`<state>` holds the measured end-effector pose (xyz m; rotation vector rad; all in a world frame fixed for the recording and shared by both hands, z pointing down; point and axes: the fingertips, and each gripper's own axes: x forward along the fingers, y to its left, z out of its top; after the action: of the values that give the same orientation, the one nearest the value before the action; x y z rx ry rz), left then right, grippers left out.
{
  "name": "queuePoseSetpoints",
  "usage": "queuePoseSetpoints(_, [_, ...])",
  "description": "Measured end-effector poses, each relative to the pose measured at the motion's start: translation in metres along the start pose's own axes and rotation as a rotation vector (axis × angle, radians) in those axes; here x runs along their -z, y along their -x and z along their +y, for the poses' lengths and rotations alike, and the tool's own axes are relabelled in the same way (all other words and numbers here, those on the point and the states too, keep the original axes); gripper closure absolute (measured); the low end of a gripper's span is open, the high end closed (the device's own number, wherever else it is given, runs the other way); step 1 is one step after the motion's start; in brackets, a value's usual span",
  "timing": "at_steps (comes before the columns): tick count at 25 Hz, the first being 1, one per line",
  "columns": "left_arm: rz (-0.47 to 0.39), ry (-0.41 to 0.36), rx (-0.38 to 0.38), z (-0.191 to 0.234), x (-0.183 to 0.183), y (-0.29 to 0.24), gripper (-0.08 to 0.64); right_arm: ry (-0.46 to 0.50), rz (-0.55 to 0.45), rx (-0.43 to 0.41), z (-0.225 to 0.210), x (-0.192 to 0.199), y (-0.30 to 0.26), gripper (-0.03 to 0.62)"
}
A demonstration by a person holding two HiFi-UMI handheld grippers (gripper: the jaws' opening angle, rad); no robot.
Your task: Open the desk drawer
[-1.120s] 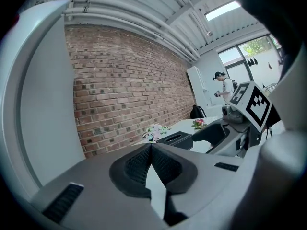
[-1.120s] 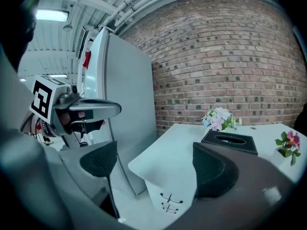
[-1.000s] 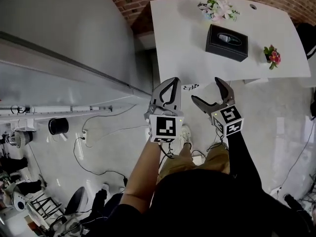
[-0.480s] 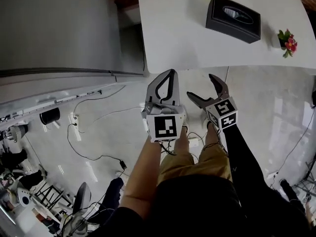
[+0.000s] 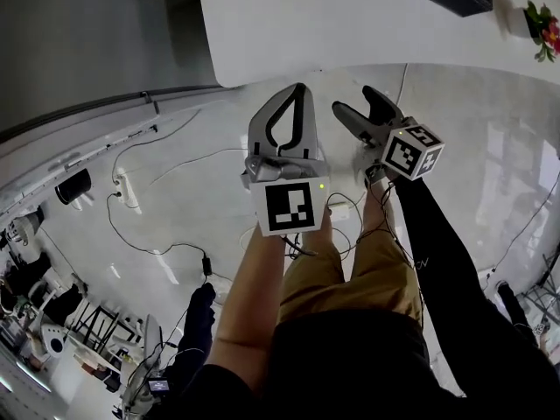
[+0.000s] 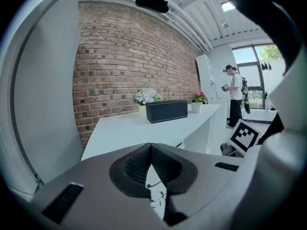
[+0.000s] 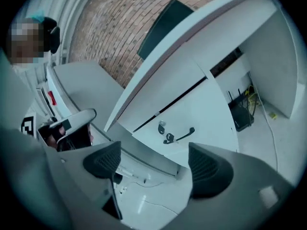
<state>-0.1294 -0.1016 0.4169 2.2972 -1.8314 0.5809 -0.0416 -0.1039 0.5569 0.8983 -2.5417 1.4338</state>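
While the head view shows only the top of the desk, the right gripper view finds the drawer beneath it, shut, handle beside lock. The right gripper, jaws wide apart and empty, has just been closing slightly; the left gripper is pressed together, empty. A black box tops the desk.

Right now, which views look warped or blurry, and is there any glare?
Head view: sharp, bright sheen on the glossy floor. Left gripper view: fisheye bows the brick wall, window overexposed. Right gripper view: tilted and soft, drawer handle yet legible.
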Motion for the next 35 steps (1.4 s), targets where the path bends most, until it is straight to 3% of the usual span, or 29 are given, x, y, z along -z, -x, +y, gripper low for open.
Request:
queuePoseSetpoints(2, [0.003,0.001,0.004,-0.008,0.01,-0.005,0.552,-0.087,-0.044,-0.027,-0.009,0.001,-0.002,0.164])
queuePoseSetpoints(6, [-0.003,0.013,0.0,-0.022,0.016,-0.01,0.554,-0.276,-0.156,-0.07,-0.023,-0.007,-0.002,0.166])
queuePoseSetpoints(13, [0.007,0.025,-0.002,-0.037,0.025,-0.022,0.554,-0.495,-0.271,-0.085,-0.053,-0.013,-0.016,0.179])
queuePoseSetpoints(15, [0.003,0.036,-0.015,-0.036,0.029,-0.025,0.554,-0.53,-0.291,-0.093,-0.059,-0.012,-0.024,0.23])
queuePoseSetpoints(25, [-0.004,0.112,-0.058,-0.031,0.048,-0.036,0.552,-0.646,-0.34,-0.066,-0.097,-0.004,-0.052,0.232])
queuePoseSetpoints(35, [0.039,0.134,-0.074,-0.029,0.075,-0.028,0.552,-0.703,-0.387,-0.138,-0.1,-0.009,-0.079,0.242])
